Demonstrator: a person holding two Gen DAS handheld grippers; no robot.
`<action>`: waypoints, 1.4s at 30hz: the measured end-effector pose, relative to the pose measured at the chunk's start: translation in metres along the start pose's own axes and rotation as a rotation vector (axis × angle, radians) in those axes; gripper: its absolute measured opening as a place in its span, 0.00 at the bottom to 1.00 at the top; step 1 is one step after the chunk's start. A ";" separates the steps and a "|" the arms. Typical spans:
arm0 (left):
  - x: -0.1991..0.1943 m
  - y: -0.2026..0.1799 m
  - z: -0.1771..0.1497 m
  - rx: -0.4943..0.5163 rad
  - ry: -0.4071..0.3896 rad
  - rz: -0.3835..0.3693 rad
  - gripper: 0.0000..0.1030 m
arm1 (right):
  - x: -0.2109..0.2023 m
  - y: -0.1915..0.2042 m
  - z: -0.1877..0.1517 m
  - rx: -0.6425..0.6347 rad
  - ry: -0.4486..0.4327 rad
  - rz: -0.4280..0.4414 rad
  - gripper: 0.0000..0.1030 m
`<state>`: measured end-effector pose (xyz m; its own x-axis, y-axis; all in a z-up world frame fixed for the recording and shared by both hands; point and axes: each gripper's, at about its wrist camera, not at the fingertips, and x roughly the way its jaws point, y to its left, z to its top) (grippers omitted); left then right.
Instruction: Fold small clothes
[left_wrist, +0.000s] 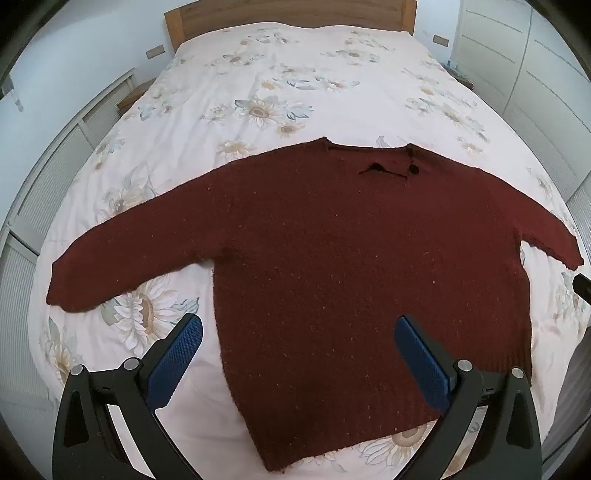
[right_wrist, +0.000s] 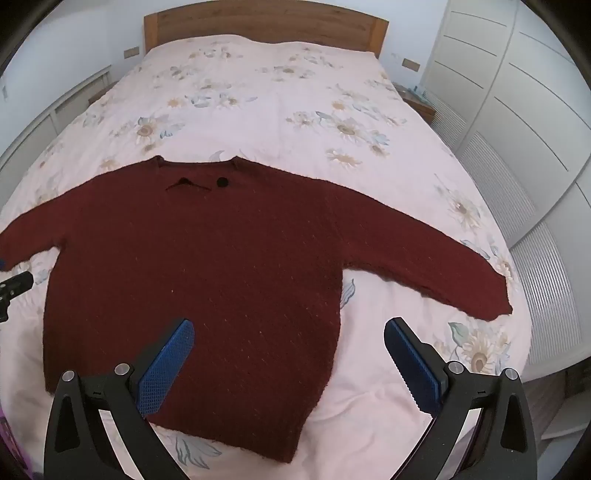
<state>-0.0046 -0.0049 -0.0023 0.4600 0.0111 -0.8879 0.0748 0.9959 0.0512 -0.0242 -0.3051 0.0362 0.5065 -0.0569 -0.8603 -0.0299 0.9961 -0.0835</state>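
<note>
Sweater (left_wrist: 351, 258) lies flat, collar toward headboard (left_wrist: 288, 14). Left gripper (left_wrist: 298, 328) nearer left sleeve (left_wrist: 122, 258), right gripper (right_wrist: 289, 332) nearer the other; both wide, empty.

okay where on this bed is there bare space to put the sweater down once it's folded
The widest bare stretch of bedspread lies between the sweater collar and the wooden headboard. Narrower strips sit under each spread sleeve, beside the body. The near end is crowded: the sweater spans almost the full width, sleeve cuffs reaching toward both sides.
</note>
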 end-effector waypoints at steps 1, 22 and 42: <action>0.000 0.000 0.000 0.001 0.000 0.001 0.99 | 0.000 0.000 0.000 0.000 0.001 -0.001 1.00; 0.001 0.003 -0.001 0.000 -0.003 -0.003 0.99 | 0.003 -0.004 -0.003 -0.007 0.015 -0.015 1.00; 0.000 0.014 -0.005 0.005 0.002 0.011 0.99 | 0.005 -0.003 -0.004 -0.013 0.022 -0.014 1.00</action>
<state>-0.0082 0.0092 -0.0037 0.4588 0.0219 -0.8883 0.0744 0.9952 0.0629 -0.0254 -0.3086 0.0300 0.4882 -0.0727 -0.8697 -0.0344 0.9941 -0.1025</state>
